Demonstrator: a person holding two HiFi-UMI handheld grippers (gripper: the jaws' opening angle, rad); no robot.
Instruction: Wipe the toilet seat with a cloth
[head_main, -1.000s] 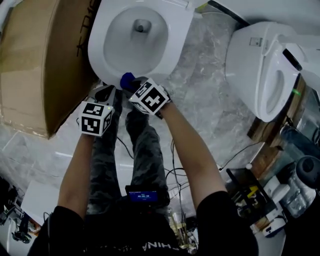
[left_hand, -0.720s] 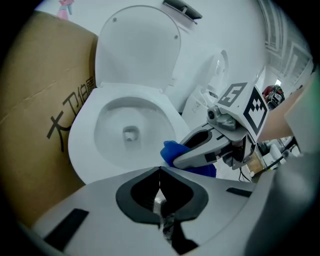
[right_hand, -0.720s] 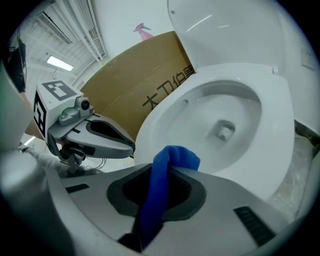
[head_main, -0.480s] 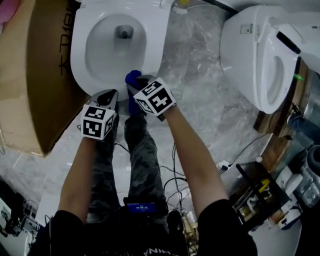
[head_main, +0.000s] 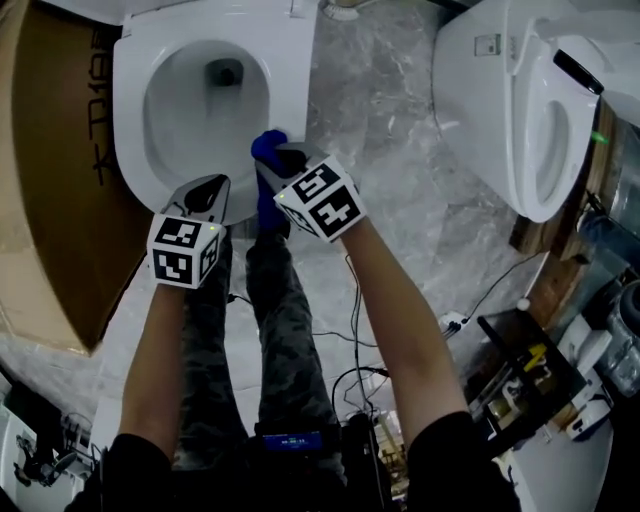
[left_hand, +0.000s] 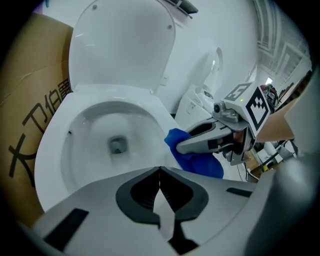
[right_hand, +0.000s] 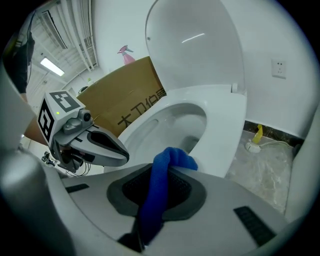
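Over the front rim of the toilet seat (head_main: 295, 95), at about five o'clock from the bowl's drain, the right tongs (head_main: 283, 158) pinch a blue cloth (head_main: 265, 147), whose free end curls out past their tips above the white rim. Just beside them, at six o'clock, the left tongs (head_main: 212, 186) hang with jaws pressed together on nothing. A cardboard box (head_main: 50, 180) stands at nine o'clock, a second toilet (head_main: 490, 100) at three.
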